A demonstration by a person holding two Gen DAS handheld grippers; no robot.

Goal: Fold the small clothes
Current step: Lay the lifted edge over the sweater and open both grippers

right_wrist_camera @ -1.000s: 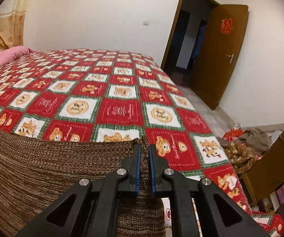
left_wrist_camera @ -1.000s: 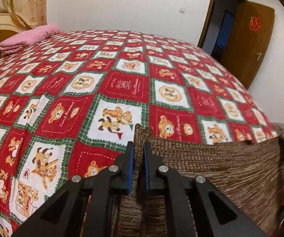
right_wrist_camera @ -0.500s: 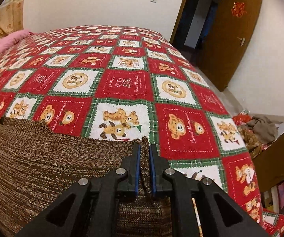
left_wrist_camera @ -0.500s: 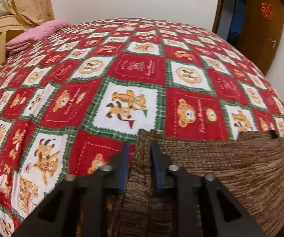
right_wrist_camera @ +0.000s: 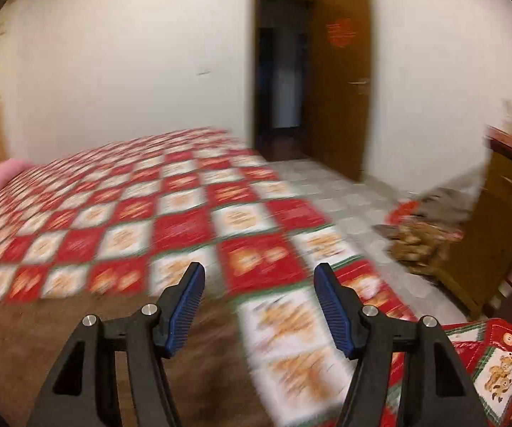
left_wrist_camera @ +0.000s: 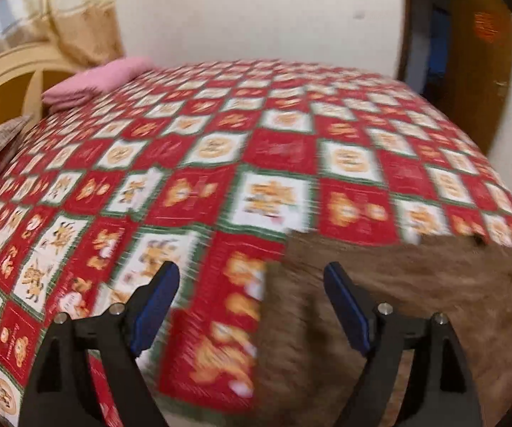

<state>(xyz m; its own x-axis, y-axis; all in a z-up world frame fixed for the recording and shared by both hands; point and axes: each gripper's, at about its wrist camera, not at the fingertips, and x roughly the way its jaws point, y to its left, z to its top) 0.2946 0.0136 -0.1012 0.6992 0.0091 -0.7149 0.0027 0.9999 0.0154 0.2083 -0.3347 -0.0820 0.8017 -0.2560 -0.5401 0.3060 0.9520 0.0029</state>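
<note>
grippers have let go: left gripper [left_wrist_camera: 252, 284] and right gripper [right_wrist_camera: 257, 286] are opening, brown cloth [left_wrist_camera: 416, 284] dropped on bed [left_wrist_camera: 220, 149].

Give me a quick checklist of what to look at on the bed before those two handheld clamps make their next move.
1. Left gripper free of cloth: ok; jaws opening, nothing pinched.
2. Right gripper free of cloth: ok; jaws opening, nothing between them.
3. Brown knitted garment resting on the red patchwork bedspread: ok.
4. Garment's fold lying flat and even: cannot tell; both views are blurred.
5. Garment's corner within the left gripper's view: ok.
6. Folded pink cloth clear of the garment: ok, far across the bed.
</note>
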